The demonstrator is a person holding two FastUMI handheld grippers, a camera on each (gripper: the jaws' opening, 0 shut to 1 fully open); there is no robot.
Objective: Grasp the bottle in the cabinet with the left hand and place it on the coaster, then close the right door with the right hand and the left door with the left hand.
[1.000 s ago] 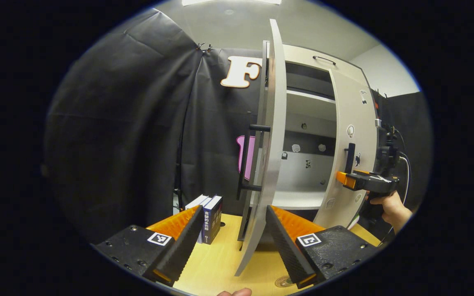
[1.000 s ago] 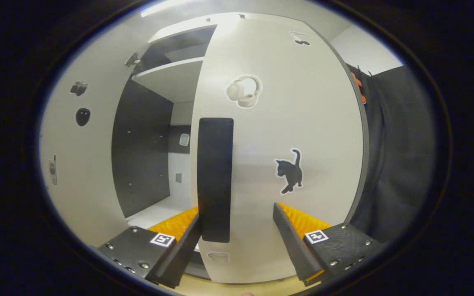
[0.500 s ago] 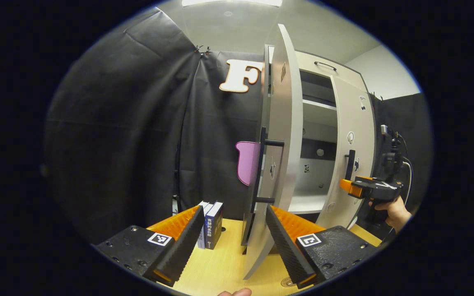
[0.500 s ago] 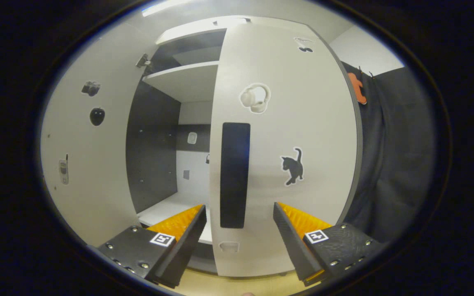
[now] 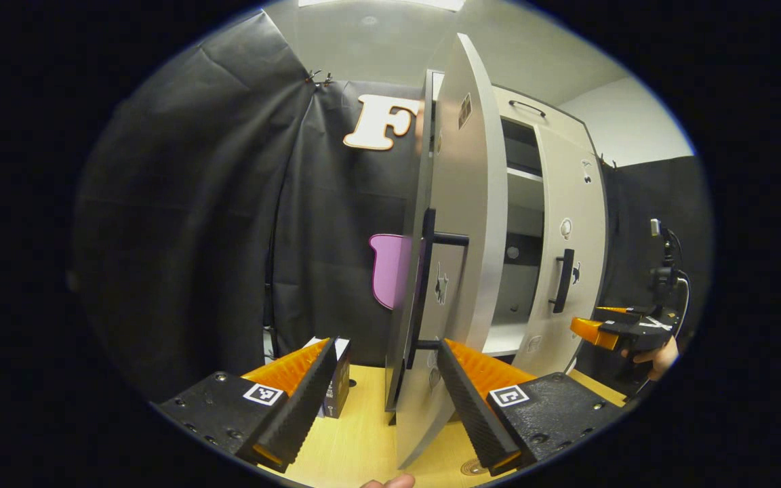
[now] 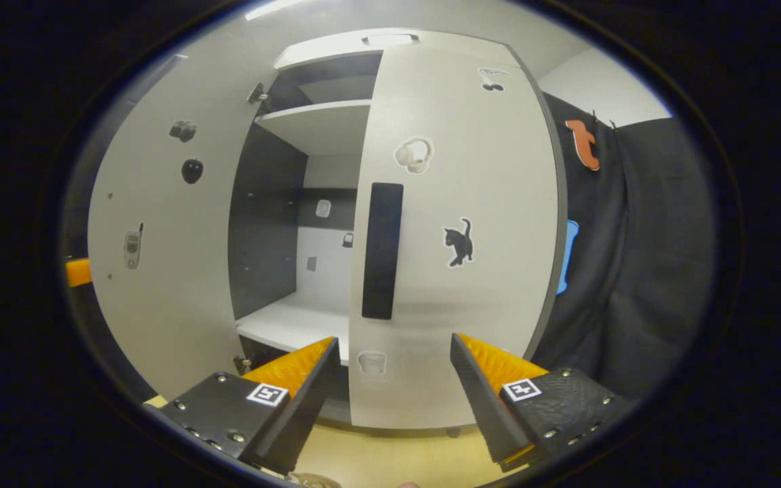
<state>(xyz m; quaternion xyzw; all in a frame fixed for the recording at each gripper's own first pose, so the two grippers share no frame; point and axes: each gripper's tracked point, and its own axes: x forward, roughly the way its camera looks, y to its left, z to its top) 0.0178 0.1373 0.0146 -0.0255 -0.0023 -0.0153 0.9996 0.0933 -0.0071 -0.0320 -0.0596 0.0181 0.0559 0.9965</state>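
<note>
In the left gripper view the left gripper, black with orange ribbed fingers, stood wide apart and held nothing; the lower edge of the tall pale grey left cabinet door with its black bar handle stood between the fingers, though whether either touched it could not be told; the door stood part open. The right door, pale grey with a black handle, lay nearly shut; the right gripper hung just before it, spread wide and empty. The bottle could not be made out; a round coaster edge showed on the light wooden table.
</note>
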